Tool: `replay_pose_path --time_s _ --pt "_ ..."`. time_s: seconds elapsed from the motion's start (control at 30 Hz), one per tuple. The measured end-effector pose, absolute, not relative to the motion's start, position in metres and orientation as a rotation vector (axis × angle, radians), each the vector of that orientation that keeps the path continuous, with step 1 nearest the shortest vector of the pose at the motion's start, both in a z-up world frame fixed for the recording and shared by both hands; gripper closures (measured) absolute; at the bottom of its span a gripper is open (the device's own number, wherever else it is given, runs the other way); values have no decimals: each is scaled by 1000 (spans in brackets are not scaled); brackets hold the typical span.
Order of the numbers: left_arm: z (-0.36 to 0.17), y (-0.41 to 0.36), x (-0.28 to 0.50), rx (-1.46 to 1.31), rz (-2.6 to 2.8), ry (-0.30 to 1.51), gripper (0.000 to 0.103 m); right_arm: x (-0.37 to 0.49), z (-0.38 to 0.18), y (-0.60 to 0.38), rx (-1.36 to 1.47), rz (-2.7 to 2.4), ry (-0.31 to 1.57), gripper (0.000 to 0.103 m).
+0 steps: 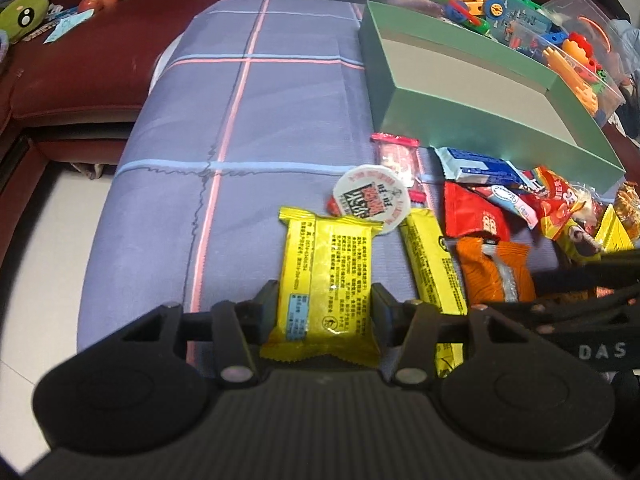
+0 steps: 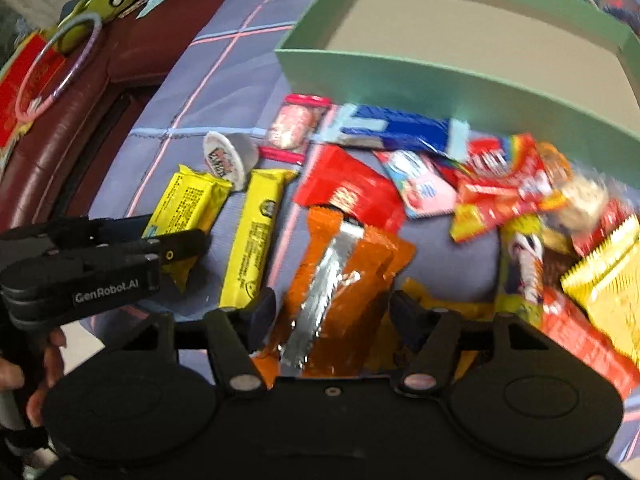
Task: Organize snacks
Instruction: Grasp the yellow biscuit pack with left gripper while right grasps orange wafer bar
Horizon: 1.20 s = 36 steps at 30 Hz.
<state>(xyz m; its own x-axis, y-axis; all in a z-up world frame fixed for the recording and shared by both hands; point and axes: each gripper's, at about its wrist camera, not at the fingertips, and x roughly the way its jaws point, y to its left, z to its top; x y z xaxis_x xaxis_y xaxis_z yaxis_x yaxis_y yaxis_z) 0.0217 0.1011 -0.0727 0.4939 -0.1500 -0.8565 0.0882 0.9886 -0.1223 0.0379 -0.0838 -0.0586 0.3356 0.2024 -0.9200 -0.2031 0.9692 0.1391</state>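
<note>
A yellow snack packet [image 1: 328, 248] lies on the blue checked cloth [image 1: 248, 120], and my left gripper [image 1: 325, 304] is shut on its near end, one pad against each long side. The right wrist view shows that gripper [image 2: 176, 240] from the side, over the same packet [image 2: 188, 200]. My right gripper [image 2: 332, 308] stands open astride an orange packet with a silver seam [image 2: 348, 264]. The packet fills most of the gap, and the pads do not clearly press it. In the left wrist view this packet [image 1: 492, 272] lies flat beside the right gripper [image 1: 556, 280]. An empty green box [image 1: 440, 116] stands beyond the snacks.
A second yellow bar [image 1: 432, 256], a round white cup [image 1: 372, 196] and a heap of red, blue and yellow packets [image 2: 500, 184] lie before the box wall [image 2: 400, 76]. A clear bin of toys [image 1: 576, 40] stands behind it. A dark red sofa [image 1: 80, 80] flanks the cloth's left edge.
</note>
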Motion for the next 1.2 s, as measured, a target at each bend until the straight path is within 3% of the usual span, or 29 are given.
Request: replay_pose_path --time_s 0.2,0.4,0.47,0.53,0.73,0.9,1.07,1.2 --pt "-74 103 19 -64 -125 1042 46 44 -57 -61 -78 338 1103 42" --pt "-75 101 17 -39 -126 1034 44 40 -53 -71 -22 347 1136 42" --pt "-75 98 16 -23 -123 1030 44 33 -50 -74 -9 361 1138 42" --pt "-74 96 15 3 -108 1018 56 24 -47 -74 -14 390 1140 42" --pt "-74 104 13 -33 -103 1030 55 24 -67 -75 -11 340 1217 41" --pt "-75 102 14 -25 -87 1030 55 28 -70 -58 -106 318 1144 41" --pt "-68 107 8 -58 -76 1038 56 25 -67 -59 -133 317 1099 61" --pt "-53 112 4 -68 -85 1010 56 32 -47 -90 5 315 1079 63"
